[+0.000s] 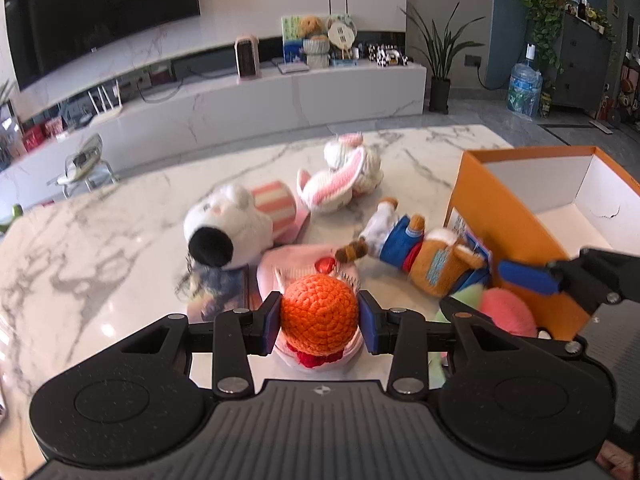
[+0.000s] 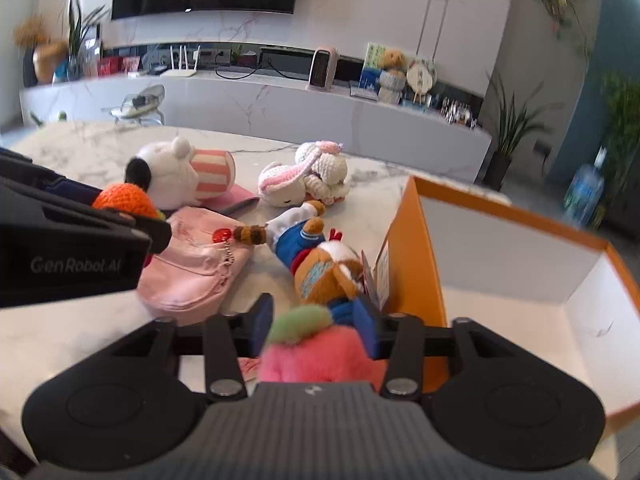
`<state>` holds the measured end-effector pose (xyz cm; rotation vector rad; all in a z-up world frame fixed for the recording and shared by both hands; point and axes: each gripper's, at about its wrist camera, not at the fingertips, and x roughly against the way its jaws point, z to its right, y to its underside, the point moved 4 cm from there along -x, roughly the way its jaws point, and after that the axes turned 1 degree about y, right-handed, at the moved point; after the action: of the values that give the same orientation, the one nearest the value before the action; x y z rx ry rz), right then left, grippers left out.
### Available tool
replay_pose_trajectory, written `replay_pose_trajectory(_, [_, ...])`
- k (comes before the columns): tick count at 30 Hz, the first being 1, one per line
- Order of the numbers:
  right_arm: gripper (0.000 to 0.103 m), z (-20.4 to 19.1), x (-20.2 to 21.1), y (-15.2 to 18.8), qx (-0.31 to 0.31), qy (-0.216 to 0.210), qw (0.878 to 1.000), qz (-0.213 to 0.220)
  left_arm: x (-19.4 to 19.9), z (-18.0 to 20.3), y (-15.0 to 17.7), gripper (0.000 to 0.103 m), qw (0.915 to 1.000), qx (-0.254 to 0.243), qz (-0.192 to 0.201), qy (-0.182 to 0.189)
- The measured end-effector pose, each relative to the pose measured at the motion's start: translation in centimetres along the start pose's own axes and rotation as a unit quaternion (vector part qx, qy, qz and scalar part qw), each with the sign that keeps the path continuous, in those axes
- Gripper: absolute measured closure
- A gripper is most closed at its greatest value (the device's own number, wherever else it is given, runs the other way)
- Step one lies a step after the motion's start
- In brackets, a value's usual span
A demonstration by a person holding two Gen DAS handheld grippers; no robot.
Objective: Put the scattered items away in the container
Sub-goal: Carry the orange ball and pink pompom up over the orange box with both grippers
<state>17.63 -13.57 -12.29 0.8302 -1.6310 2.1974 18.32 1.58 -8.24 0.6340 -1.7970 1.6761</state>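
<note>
So the left gripper point(image 1: 319, 317) has its jaws clamped on an orange crochet ball point(image 1: 319, 309), both blue pads pressed right against its sides, and it hangs just above a pink pouch point(image 2: 195, 267) that lies flat on the marble surface point(image 1: 100, 240). There's a red crochet bit under the ball, but it's partly hidden and I can't tell what it is. The right gripper point(image 2: 313, 326) is over by the orange box point(image 2: 416, 248), which sits at the right edge of the surface, white inside and open on top. A pink fuzzy plush with a green top point(image 2: 316, 344) sits between the right jaws; the jaws stand apart and the left pad clearly isn't on it, while the right pad looks close to it but it's blurry there, so I'd call it loose rather than gripped. That plush is still outside the box, just beside its near orange wall. The rest of the stuff is still out on the surface: a brown plush in a blue outfit point(image 2: 320, 264) lies on its side right against the box's outer wall, with a paper tag against the wall, and one arm reaches to the pouch's red charm point(image 2: 221, 236). Toward the far edge there's a white plush with a black ear and a pink striped cup point(image 2: 176, 176) on its side, touching the pouch, and next to it a white crochet bunny with pink ears point(image 2: 304, 178) lies flopped over.
</note>
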Motion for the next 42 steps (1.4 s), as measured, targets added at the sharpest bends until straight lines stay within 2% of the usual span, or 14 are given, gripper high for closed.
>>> replay_pose_trajectory(4, [0.049, -1.3, -1.5, 0.1, 0.053, 0.027, 0.998, -0.003, -1.3, -0.6, 0.6, 0.057, 0.9998, 0.008, -0.015, 0.008])
replay_pose_trajectory(8, [0.054, -2.0, -2.8, 1.0, 0.086, 0.052, 0.995, -0.024, -2.4, -1.0, 1.1, 0.057, 0.9995, 0.016, -0.027, 0.009])
replay_pose_trajectory(10, [0.079, -2.1, -3.4, 1.5, 0.096, 0.059, 0.993, -0.034, -2.8, -1.0, 1.3, 0.057, 0.9993, 0.018, -0.032, 0.012])
replay_pose_trajectory(13, [0.090, -2.1, -3.4, 1.7, 0.098, 0.060, 0.993, -0.033, -2.9, -0.8, 1.5, 0.057, 0.9991, 0.017, -0.036, 0.016])
replay_pose_trajectory(16, [0.097, -2.3, -3.1, 1.6, 0.108, 0.065, 0.992, -0.022, -2.7, -0.6, 1.5, 0.057, 0.9992, 0.015, -0.033, 0.017])
replay_pose_trajectory(22, [0.100, -2.4, -2.0, 1.2, 0.101, 0.061, 0.993, -0.001, -1.2, -0.1, 1.1, 0.057, 0.9997, 0.009, -0.020, 0.013])
replay_pose_trajectory(30, [0.101, -1.8, 1.4, -0.1, 0.074, 0.068, 0.994, 0.051, 1.6, 1.1, 0.4, 0.057, 0.9999, -0.004, 0.008, 0.008])
replay_pose_trajectory(37, [0.101, 0.0, 4.6, -2.4, 0.055, 0.077, 0.990, 0.103, 4.0, 1.7, -1.2, 0.057, 0.9993, -0.005, 0.038, 0.002])
replay_pose_trajectory(42, [0.101, 2.0, 6.8, -4.5, 0.036, 0.079, 0.986, 0.145, 5.3, 2.8, -2.9, 0.057, 0.9979, -0.015, 0.062, 0.012])
